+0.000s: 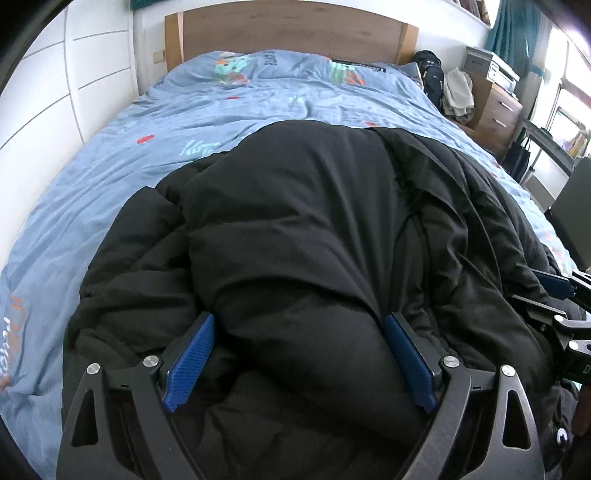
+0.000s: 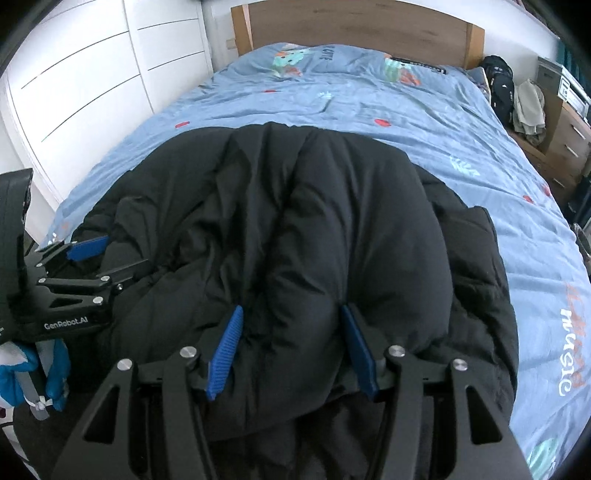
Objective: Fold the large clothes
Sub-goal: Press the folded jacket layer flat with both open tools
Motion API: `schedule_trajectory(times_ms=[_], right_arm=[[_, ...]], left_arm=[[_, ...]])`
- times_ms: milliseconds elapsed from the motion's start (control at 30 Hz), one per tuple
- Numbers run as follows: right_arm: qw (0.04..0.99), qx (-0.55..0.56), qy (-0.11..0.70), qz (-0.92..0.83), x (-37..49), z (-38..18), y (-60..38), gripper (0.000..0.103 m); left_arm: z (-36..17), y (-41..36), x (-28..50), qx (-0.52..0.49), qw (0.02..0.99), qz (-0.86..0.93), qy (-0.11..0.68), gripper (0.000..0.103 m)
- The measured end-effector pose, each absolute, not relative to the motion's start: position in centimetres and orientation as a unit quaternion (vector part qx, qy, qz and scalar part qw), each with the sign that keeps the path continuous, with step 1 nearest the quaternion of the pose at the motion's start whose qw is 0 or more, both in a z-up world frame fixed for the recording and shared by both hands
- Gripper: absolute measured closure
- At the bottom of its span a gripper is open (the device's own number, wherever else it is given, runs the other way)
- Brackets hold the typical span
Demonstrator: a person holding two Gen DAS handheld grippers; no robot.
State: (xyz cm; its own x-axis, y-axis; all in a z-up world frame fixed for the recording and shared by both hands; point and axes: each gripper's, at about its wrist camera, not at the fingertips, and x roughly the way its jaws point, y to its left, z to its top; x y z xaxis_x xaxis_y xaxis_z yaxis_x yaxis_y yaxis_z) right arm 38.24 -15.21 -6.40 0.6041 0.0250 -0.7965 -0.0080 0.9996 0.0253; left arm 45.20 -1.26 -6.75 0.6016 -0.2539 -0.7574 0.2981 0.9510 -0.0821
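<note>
A large black puffer jacket point(image 1: 303, 229) lies on the bed, bulky and partly folded over itself; it also fills the right wrist view point(image 2: 295, 229). My left gripper point(image 1: 299, 325) has its blue pads spread wide with a thick fold of the jacket's near edge bulging between them. My right gripper point(image 2: 290, 317) stands the same way on the jacket's near edge further right. I cannot tell whether either one is pinching the fabric. Each gripper shows in the other's view: the right one point(image 1: 554, 295) at the right edge, the left one point(image 2: 85, 254) at the left edge.
The bed point(image 1: 110, 177) has a blue patterned duvet and a wooden headboard point(image 1: 288, 33). White wardrobe doors point(image 2: 85, 92) stand along the left. A wooden drawer unit point(image 1: 495, 110) with clothes and a dark backpack point(image 1: 430, 74) stands at the right.
</note>
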Motion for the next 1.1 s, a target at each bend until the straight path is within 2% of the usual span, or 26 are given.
schedule_trajectory(times_ms=[533,1100], right_arm=[[0.896,0.016,0.443,0.001,36.6,-6.9,-15.1,0.048],[0.927,-0.007,0.375,-0.001,34.5,-8.0,-14.3,0.047]], left_arm=[[-7.0,-1.0,44.2,0.031,0.901,-0.151,0.405,0.012],[-7.1,1.0,41.9,0.014,0.922,-0.183,0.340,0.012]])
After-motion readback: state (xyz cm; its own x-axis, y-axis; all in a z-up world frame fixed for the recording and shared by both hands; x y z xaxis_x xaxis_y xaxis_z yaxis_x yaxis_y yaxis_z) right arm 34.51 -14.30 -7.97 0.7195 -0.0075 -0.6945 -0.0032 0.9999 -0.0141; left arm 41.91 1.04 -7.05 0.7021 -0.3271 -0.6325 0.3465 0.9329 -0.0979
